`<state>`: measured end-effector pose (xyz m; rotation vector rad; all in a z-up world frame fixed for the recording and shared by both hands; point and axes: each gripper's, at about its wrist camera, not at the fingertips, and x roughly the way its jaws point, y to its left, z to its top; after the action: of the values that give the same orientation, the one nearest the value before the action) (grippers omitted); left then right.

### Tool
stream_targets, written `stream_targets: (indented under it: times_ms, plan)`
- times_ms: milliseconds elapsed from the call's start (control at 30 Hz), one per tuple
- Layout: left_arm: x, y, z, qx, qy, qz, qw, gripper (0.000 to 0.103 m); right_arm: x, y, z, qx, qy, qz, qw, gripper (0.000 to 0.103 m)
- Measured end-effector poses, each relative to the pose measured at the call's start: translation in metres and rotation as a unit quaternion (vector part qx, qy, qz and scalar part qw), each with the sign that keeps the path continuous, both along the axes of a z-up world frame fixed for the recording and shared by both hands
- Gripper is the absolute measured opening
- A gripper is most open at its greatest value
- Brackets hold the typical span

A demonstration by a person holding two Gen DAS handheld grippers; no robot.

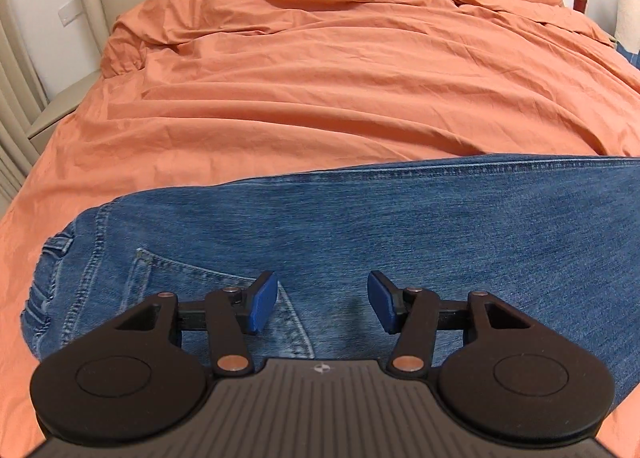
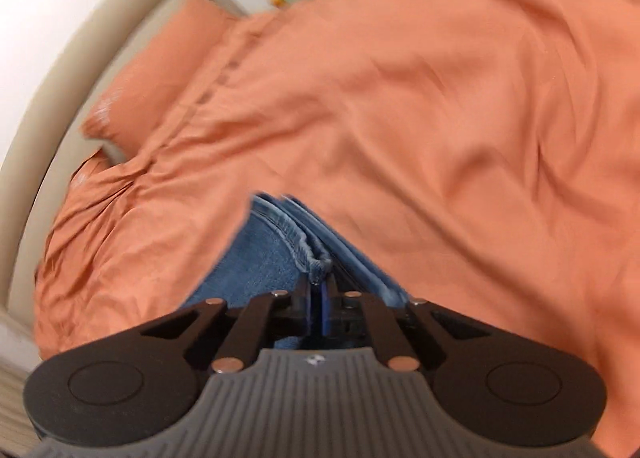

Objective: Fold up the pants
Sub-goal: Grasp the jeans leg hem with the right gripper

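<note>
The right gripper (image 2: 320,298) has its blue pads pressed together on a bunched hem of the jeans (image 2: 276,258), the stitched edge sticking out just ahead of the fingertips. Its view is smeared with motion blur, so I judge this hand is carrying the leg end across for the lengthwise fold. Beyond the hem lies the orange duvet (image 2: 440,118), with a pillow (image 2: 160,70) far off to the upper left.

The left gripper (image 1: 322,304) is spread wide, holding nothing, and hovers just above the seat of the jeans (image 1: 360,226); whether its pads touch the denim cannot be told. A back pocket (image 1: 224,298) sits right under and to the left of its left pad, and the waistband (image 1: 52,270) lies further left.

To do this step well, the right hand should keep its pinch on all the layers and bring the hem level toward the waistband, not dragging the cloth. The left would do best pressing down near the pocket, so the body of the jeans does not slide on the soft duvet. A loose pinch risks dropping a layer.
</note>
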<state>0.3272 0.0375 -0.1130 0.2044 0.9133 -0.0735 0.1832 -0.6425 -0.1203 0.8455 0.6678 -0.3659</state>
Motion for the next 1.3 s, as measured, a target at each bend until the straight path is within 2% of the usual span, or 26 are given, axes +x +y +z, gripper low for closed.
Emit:
stream_targets:
  times_ms: [67,200,300,333,367,400,433,467,633,867,933,1000,1033,1067,1167,1300]
  plan:
    - [0.001,-0.005,-0.005,0.002,0.003,-0.003,1.0000,0.062,-0.001,0.002,0.003,-0.022,0.014,0.004,1.000,0.000]
    - [0.006,-0.013,-0.016,0.017,0.011,-0.005,0.9998,0.062,0.003,-0.005,-0.034,-0.013,0.067,0.006,0.998,0.000]
    - [0.009,-0.013,-0.016,0.020,0.005,-0.006,0.9998,0.062,0.007,-0.004,-0.036,-0.029,0.068,0.022,0.997,0.001]
    - [0.010,-0.013,-0.015,0.020,0.001,-0.007,0.9998,0.062,0.009,-0.003,-0.031,-0.042,0.072,0.038,0.996,0.005]
    - [0.012,-0.013,-0.014,0.020,-0.003,-0.007,0.9998,0.062,0.011,-0.001,-0.025,-0.061,0.075,0.050,0.994,0.018]
    - [0.015,-0.013,-0.013,0.020,-0.005,-0.007,0.9998,0.062,0.012,0.000,-0.019,-0.079,0.078,0.056,0.992,0.025]
    - [0.018,-0.014,-0.012,0.019,-0.006,-0.009,0.9998,0.062,0.016,0.000,-0.011,-0.093,0.075,0.065,0.991,0.030]
    - [0.023,-0.015,-0.011,0.018,-0.007,-0.010,0.9998,0.062,0.021,-0.001,-0.004,-0.099,0.067,0.076,0.990,0.030]
    - [0.044,-0.027,-0.009,0.007,-0.015,-0.022,0.9996,0.062,0.074,-0.005,0.008,-0.120,0.048,0.123,0.984,0.030]
    - [0.061,-0.061,-0.008,-0.006,-0.020,-0.083,0.9963,0.062,0.150,-0.002,-0.009,-0.165,0.067,0.160,0.971,0.032]
    - [0.064,-0.074,-0.009,-0.008,-0.025,-0.100,0.9946,0.062,0.160,-0.007,-0.018,-0.158,0.082,0.157,0.971,0.032]
    - [0.068,-0.086,-0.010,-0.016,-0.026,-0.116,0.9927,0.062,0.157,-0.010,-0.023,-0.143,0.078,0.161,0.973,0.024]
    - [0.069,-0.093,-0.010,-0.020,-0.027,-0.125,0.9916,0.062,0.155,-0.008,-0.022,-0.151,0.076,0.164,0.972,0.009]
    - [0.070,-0.100,-0.012,-0.023,-0.029,-0.133,0.9904,0.062,0.154,-0.006,-0.021,-0.163,0.075,0.169,0.969,0.000]
    - [0.070,-0.124,-0.016,-0.030,-0.035,-0.161,0.9859,0.062,0.146,0.002,-0.013,-0.212,0.057,0.163,0.962,0.000]
    - [0.069,-0.160,-0.025,-0.035,-0.045,-0.200,0.9783,0.062,0.150,0.009,-0.017,-0.251,0.064,0.152,0.954,0.000]
